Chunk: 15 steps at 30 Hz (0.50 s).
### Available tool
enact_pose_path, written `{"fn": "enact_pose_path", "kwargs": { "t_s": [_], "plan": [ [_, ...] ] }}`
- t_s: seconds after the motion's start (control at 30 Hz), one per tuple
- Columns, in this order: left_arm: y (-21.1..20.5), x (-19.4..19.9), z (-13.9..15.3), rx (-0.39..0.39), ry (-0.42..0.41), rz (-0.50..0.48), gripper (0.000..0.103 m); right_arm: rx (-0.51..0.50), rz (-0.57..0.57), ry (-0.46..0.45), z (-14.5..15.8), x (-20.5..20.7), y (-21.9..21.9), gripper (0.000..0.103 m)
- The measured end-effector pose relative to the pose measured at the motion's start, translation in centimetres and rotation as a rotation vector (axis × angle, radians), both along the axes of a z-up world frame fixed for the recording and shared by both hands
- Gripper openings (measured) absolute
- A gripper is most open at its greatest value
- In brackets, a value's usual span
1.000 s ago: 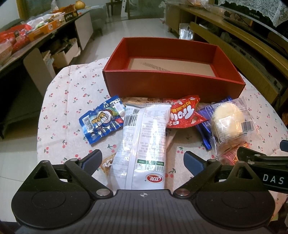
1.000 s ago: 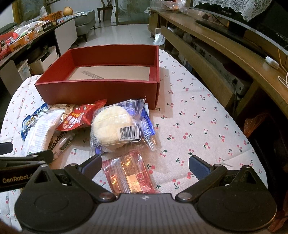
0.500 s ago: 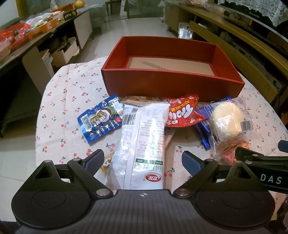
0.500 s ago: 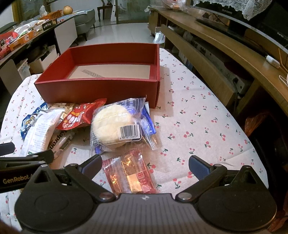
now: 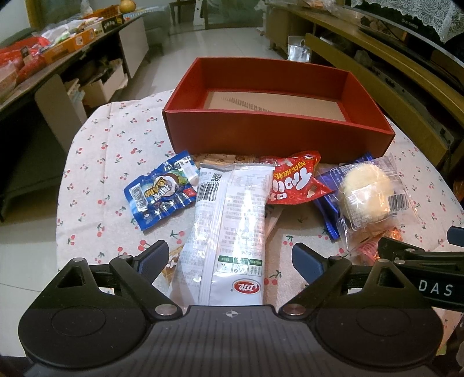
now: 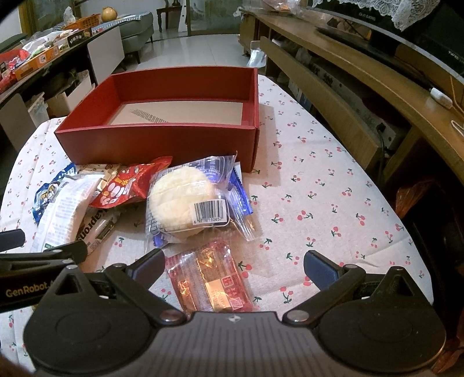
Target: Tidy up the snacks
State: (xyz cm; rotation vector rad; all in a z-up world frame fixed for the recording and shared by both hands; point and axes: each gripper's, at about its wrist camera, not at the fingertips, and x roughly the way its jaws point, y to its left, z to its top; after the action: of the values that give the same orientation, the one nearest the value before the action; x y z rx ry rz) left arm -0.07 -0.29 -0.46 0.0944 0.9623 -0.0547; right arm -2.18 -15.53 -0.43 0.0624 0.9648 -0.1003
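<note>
My left gripper (image 5: 230,256) has just narrowed slightly yet stands open astride the white snack bag (image 5: 229,232) on the counter (image 6: 319,179) — no pad contact. My right gripper (image 6: 233,265) is open over the red wrapped cake (image 6: 210,279). The red box (image 5: 275,136) holds nothing — sorting not begun.

You are in a home living room: grey sofa (image 6: 136,26) at 11 o'clock, long wooden TV cabinet (image 6: 362,75) with lace cover (image 6: 406,11) at 2 o'clock, tiled floor (image 5: 232,40), cherry-print cloth (image 6: 319,188) on the desk.
</note>
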Motion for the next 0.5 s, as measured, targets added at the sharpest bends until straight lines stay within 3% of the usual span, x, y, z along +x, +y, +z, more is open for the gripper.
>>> {"fn": "enact_pose_path", "kwargs": {
  "t_s": [0.5],
  "plan": [
    [-0.08,0.14,0.20,0.016,0.007,-0.005,0.092,0.004,0.011,0.021,-0.04,0.36,0.09,0.103]
  ]
}}
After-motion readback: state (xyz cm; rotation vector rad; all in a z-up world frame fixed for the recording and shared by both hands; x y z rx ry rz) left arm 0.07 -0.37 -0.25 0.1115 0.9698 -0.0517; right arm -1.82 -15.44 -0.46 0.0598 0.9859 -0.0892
